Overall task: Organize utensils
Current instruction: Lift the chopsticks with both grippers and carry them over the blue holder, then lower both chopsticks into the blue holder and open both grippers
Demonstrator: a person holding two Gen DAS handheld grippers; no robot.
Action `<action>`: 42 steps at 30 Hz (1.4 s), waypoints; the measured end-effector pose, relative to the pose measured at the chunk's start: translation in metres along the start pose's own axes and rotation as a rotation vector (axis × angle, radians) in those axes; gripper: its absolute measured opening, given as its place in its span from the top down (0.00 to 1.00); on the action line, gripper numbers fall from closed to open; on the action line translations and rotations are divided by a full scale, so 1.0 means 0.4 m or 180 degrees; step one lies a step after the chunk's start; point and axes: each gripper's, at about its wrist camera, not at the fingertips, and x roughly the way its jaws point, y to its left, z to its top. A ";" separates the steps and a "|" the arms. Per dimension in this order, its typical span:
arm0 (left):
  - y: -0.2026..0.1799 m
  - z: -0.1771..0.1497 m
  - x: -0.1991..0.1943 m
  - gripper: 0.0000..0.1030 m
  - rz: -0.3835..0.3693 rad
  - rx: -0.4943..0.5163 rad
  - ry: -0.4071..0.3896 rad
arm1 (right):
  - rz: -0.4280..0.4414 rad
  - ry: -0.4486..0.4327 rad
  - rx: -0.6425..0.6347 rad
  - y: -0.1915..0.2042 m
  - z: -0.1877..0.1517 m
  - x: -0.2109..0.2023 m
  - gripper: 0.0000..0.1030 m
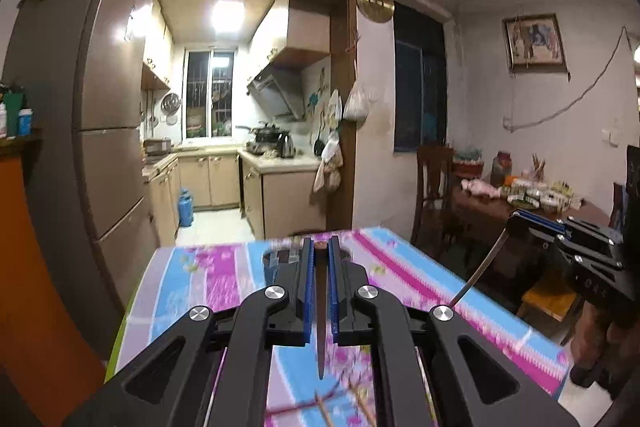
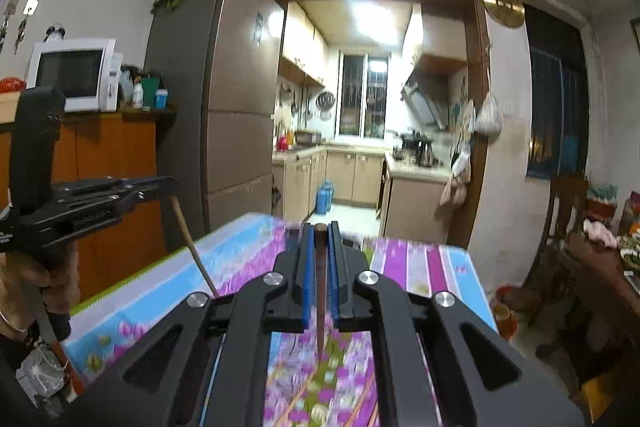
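Left gripper (image 1: pixel 320 251) jaws clamping chopstick (image 1: pixel 321 307), right gripper (image 2: pixel 320 231) likewise, microwave (image 2: pixel 72 75) right view only

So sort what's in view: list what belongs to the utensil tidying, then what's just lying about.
Job: left claw, shut on first chopstick; right claw, shut on second chopstick; floral table.
Lying about: fridge, microwave, kettle, blue gas bottle, framed picture.
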 end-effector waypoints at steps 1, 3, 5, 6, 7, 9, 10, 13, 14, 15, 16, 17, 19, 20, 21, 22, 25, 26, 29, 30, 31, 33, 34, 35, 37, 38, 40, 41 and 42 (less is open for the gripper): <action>0.000 0.018 0.015 0.92 0.0011 0.0017 -0.0030 | -0.0011 -0.0049 -0.0003 -0.005 0.020 0.012 0.95; 0.007 0.066 0.061 0.92 0.0009 0.0032 -0.0095 | -0.0035 -0.0151 -0.0010 -0.016 0.063 0.046 0.95; 0.018 0.109 0.111 0.92 -0.0027 0.0001 -0.0134 | -0.0058 -0.0221 -0.0003 -0.026 0.097 0.083 0.95; 0.025 0.127 0.139 0.92 -0.0041 -0.0018 -0.0133 | -0.0062 -0.0255 0.0021 -0.033 0.116 0.107 0.95; 0.031 0.144 0.167 0.92 -0.0056 -0.0024 -0.0137 | -0.0076 -0.0275 0.0020 -0.037 0.132 0.134 0.95; 0.041 0.172 0.229 0.92 0.0020 0.0012 -0.0151 | -0.0105 -0.0322 0.0019 -0.047 0.155 0.183 0.95; 0.047 0.184 0.250 0.92 0.0025 0.0016 -0.0149 | -0.0114 -0.0328 0.0012 -0.051 0.160 0.200 0.95; 0.066 0.199 0.332 0.92 0.0053 0.0036 -0.0138 | -0.0139 -0.0292 0.0035 -0.073 0.167 0.282 0.95; 0.073 0.201 0.362 0.92 0.0041 0.0058 -0.0135 | -0.0146 -0.0276 0.0058 -0.081 0.164 0.307 0.95; 0.075 0.204 0.384 0.92 0.0056 0.0074 -0.0128 | -0.0142 -0.0248 0.0081 -0.091 0.157 0.339 0.95; 0.079 0.199 0.413 0.92 0.0121 0.0099 -0.0135 | -0.0156 -0.0230 0.0096 -0.099 0.149 0.360 0.95; 0.084 0.196 0.431 0.92 0.0140 0.0113 -0.0142 | -0.0159 -0.0202 0.0114 -0.107 0.143 0.381 0.95; 0.092 0.192 0.468 0.92 0.0167 0.0113 -0.0155 | -0.0138 -0.0137 0.0190 -0.123 0.127 0.425 0.95; 0.096 0.196 0.480 0.92 0.0155 0.0098 -0.0142 | -0.0136 -0.0101 0.0212 -0.129 0.122 0.442 0.95; 0.099 0.203 0.491 0.92 0.0135 0.0082 -0.0117 | -0.0121 -0.0068 0.0239 -0.135 0.114 0.458 0.95; 0.100 0.224 0.494 0.92 0.0143 0.0080 -0.0126 | -0.0104 -0.0045 0.0251 -0.136 0.112 0.469 0.95; 0.093 0.282 0.463 0.92 0.0128 0.0176 -0.0281 | -0.0074 -0.0042 0.0228 -0.139 0.112 0.487 0.95; 0.092 0.299 0.456 0.92 0.0094 0.0179 -0.0316 | -0.0055 -0.0043 0.0246 -0.143 0.112 0.491 0.95; 0.100 0.323 0.461 0.92 0.0004 0.0136 -0.0352 | -0.0044 -0.0009 0.0279 -0.149 0.108 0.512 0.95; 0.097 0.322 0.467 0.92 0.0031 0.0153 -0.0373 | -0.0035 0.0031 0.0286 -0.150 0.098 0.520 0.95; 0.097 0.313 0.477 0.92 0.0045 0.0159 -0.0382 | -0.0028 0.0059 0.0291 -0.145 0.090 0.522 0.95; 0.104 0.283 0.500 0.92 -0.0007 0.0093 -0.0402 | -0.0026 0.0120 0.0269 -0.140 0.072 0.532 0.95; 0.109 0.267 0.510 0.92 -0.0056 0.0053 -0.0380 | -0.0028 0.0140 0.0267 -0.137 0.068 0.536 0.95; 0.114 0.250 0.524 0.92 -0.0104 0.0016 -0.0366 | -0.0021 0.0176 0.0277 -0.137 0.057 0.544 0.95; 0.118 0.210 0.561 0.92 -0.0026 0.0019 -0.0296 | 0.0034 0.0263 0.0338 -0.138 0.042 0.555 0.95; 0.122 0.188 0.579 0.92 0.0007 0.0028 -0.0254 | 0.0057 0.0297 0.0363 -0.137 0.034 0.560 0.95; 0.130 0.133 0.610 0.92 0.0014 -0.0019 -0.0115 | 0.0085 0.0345 0.0367 -0.128 0.013 0.565 0.95; 0.133 0.109 0.621 0.92 0.0034 -0.0022 -0.0073 | 0.0094 0.0362 0.0371 -0.123 0.007 0.567 0.95; 0.135 0.083 0.629 0.92 0.0056 -0.0011 -0.0034 | 0.0103 0.0392 0.0364 -0.116 -0.007 0.569 0.95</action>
